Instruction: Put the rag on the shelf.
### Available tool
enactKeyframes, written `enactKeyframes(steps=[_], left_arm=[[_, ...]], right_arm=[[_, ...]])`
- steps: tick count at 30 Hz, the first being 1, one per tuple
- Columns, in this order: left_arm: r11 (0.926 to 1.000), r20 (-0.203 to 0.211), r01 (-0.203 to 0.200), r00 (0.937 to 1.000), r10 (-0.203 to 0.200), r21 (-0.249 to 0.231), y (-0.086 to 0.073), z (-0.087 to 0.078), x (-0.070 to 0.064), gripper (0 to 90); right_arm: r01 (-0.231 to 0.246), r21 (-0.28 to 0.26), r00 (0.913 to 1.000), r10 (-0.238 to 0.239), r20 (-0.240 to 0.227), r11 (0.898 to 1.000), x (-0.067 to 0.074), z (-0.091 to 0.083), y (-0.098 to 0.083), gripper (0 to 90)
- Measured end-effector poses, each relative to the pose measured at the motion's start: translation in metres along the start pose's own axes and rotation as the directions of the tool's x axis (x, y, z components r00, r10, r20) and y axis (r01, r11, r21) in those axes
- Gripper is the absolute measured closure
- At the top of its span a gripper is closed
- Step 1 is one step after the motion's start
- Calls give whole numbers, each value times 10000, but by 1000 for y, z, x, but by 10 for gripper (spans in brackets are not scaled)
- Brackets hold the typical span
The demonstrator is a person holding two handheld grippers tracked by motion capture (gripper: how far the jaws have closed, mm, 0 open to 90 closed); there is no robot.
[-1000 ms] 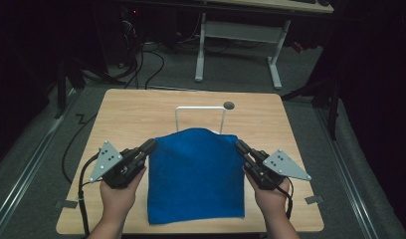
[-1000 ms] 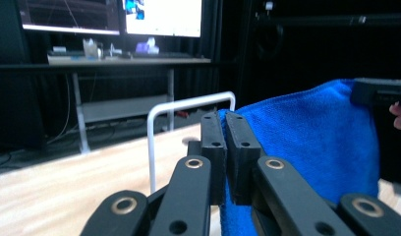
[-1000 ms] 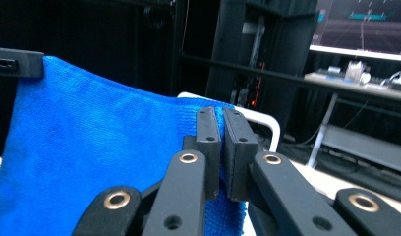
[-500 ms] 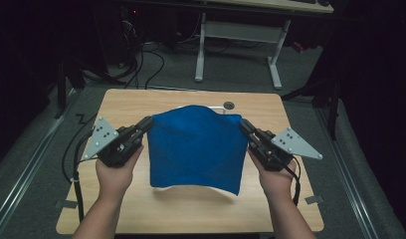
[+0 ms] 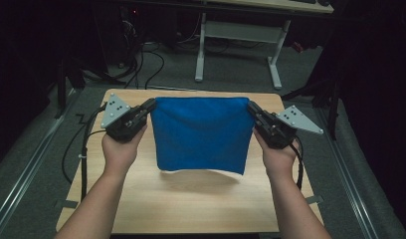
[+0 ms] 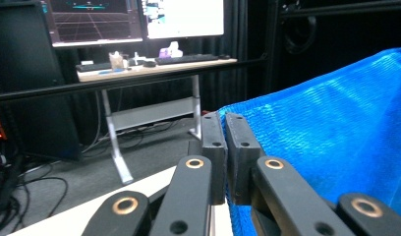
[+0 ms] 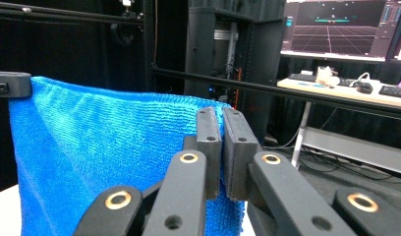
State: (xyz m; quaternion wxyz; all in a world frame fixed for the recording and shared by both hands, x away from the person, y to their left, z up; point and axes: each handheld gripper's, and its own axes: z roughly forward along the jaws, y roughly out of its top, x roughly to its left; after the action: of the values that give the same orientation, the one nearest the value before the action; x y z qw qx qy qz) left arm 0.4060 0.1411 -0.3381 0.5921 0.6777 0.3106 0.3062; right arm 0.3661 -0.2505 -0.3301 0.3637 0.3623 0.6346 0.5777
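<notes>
A blue cloth (image 5: 201, 132) hangs stretched in the air above the wooden table (image 5: 191, 199), its lower edge off the surface. My left gripper (image 5: 152, 103) is shut on the cloth's upper left corner. My right gripper (image 5: 251, 105) is shut on the upper right corner. In the left gripper view the jaws of the left gripper (image 6: 225, 129) pinch the cloth's (image 6: 331, 128) edge. In the right gripper view the right gripper (image 7: 221, 123) clamps the cloth (image 7: 105, 142), and the other gripper's tip (image 7: 9, 83) holds the far corner.
The table's far edge (image 5: 191, 92) lies just behind the cloth. Beyond it stand a white desk frame (image 5: 241, 45) and floor cables (image 5: 146, 59). A desk with monitors (image 6: 134, 19) and a keyboard shows in the gripper views. Grey floor mats flank the table.
Both grippers have risen and moved away from the person with the cloth, lifting it off the table until it hangs free. The white stand behind is now hidden by the cloth.
</notes>
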Motion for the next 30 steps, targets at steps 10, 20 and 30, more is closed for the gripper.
enactKeyframes(steps=[10, 20, 30], left_arm=[[9991, -503, -164, 9986, 184, 395, 5, 28, 18, 882], [9921, -1187, -309, 9919, 454, 1214, 12, 73, 44, 882], [9750, -1384, 384, 9903, -80, 2188, -3, 121, 66, 882]], right_arm=[[38, 245, 9999, -41, 129, 9997, -13, 27, 4, 877], [-290, 784, 9993, 271, 248, 9965, -37, 81, -5, 878], [-378, 1586, 9979, 290, 576, 9866, -58, 123, -11, 879]])
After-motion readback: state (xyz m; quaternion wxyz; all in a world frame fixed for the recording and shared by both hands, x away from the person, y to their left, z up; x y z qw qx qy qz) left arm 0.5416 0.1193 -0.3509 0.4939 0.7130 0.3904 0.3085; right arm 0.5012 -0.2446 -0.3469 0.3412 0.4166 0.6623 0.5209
